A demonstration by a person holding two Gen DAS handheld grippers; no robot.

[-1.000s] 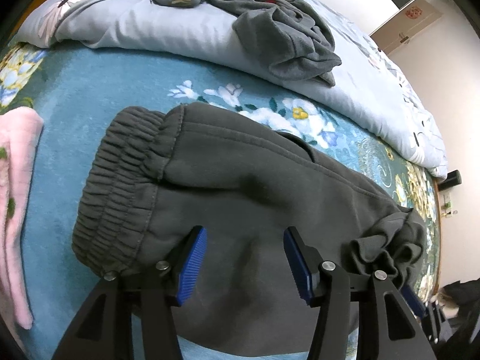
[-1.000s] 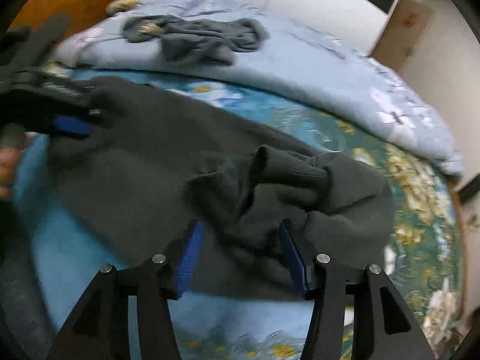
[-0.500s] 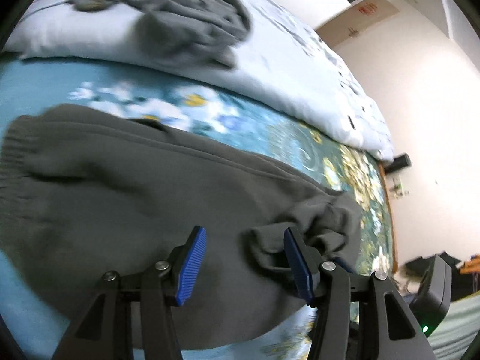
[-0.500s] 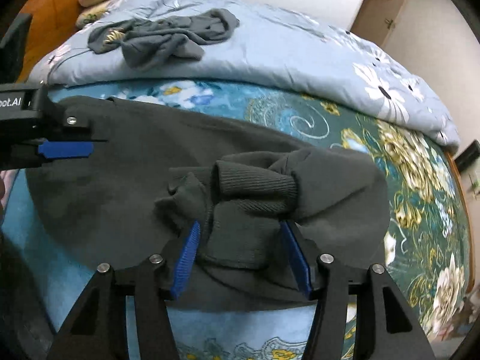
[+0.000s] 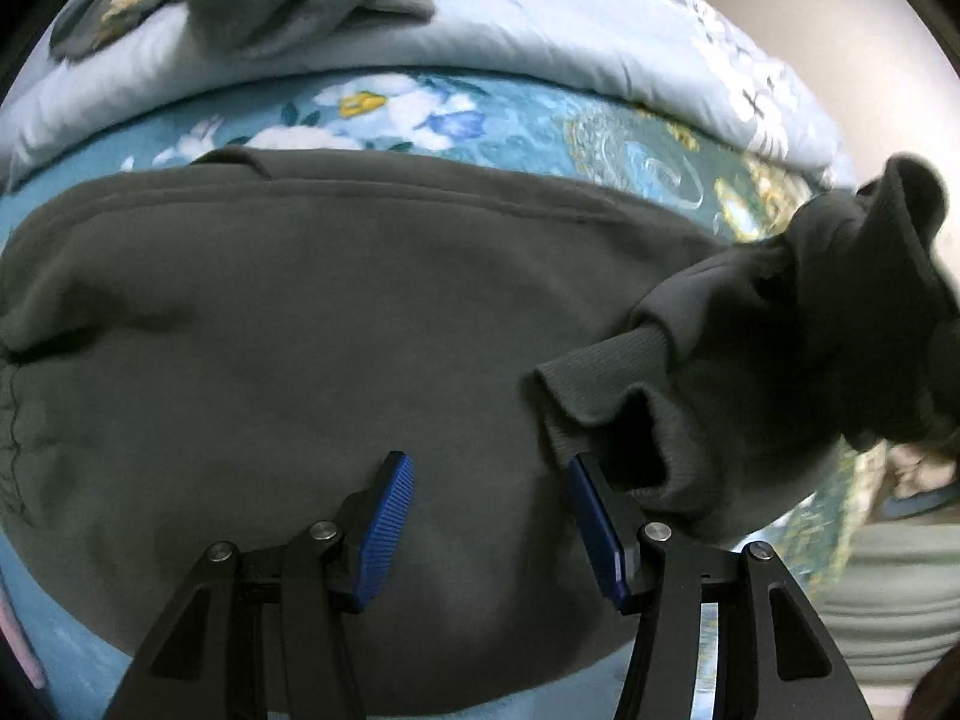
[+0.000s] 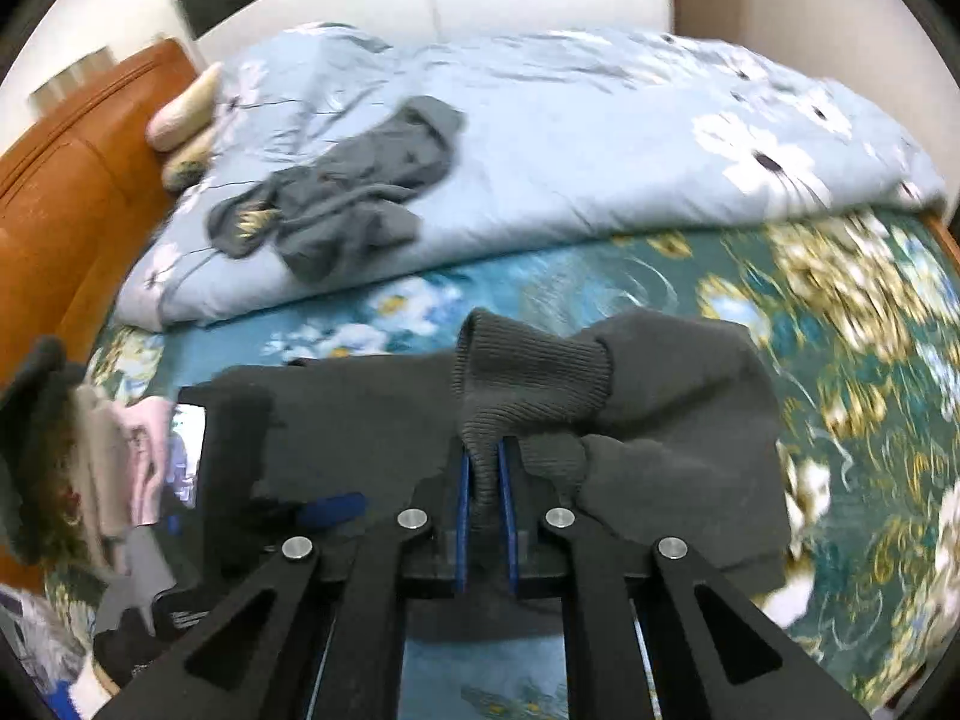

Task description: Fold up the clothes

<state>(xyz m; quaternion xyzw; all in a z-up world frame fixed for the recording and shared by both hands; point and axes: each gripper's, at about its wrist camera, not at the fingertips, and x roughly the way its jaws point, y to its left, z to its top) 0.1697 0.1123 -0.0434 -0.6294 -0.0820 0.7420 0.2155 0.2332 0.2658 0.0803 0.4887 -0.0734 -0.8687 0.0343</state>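
Sweatpants: dark grey sweatpants lie flat across the bed's teal floral sheet, the leg ends bunched and raised at the right of the left wrist view.
Right gripper: the right gripper has its blue pads pressed together on a ribbed cuff of the sweatpants — the cuff stands up above the fingers, cloth draping off to the right.
Left gripper: the left gripper is spread wide, low over the flat part of the sweatpants; nothing sits between its pads, and a second ribbed cuff lies just beside its right finger.
Bedding: a pale blue flowered duvet is heaped along the far side of the bed — a crumpled grey garment rests on top of it.
Headboard: an orange-brown headboard at the left, with pillows against it.
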